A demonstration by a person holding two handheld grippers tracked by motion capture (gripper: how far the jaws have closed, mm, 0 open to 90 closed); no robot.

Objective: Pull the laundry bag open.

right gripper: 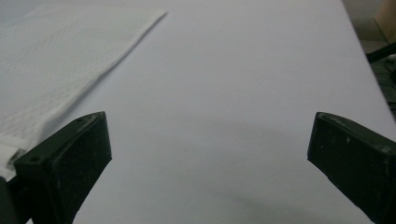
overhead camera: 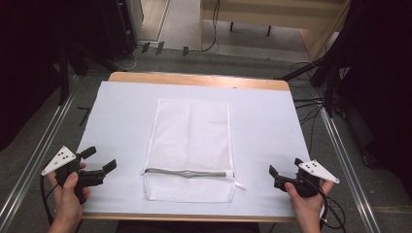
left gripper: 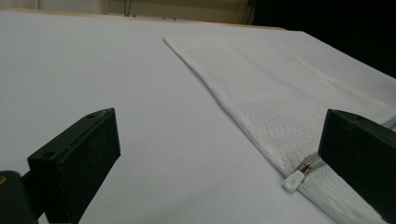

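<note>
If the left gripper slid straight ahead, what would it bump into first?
Probably the white mesh bag: the open left gripper points across bare sheet toward the bag's zipper end.

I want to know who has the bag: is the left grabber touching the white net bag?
Apart. In the high view, bare white tabletop lies between the left gripper and the mesh bag.

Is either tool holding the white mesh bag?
No, the mesh bag lies flat between the left tool and right tool, both open.

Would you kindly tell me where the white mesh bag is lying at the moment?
In the high view the white mesh bag lies flat at the middle of the white table cover, zipper end nearest the person, between the left claw and right claw.
</note>
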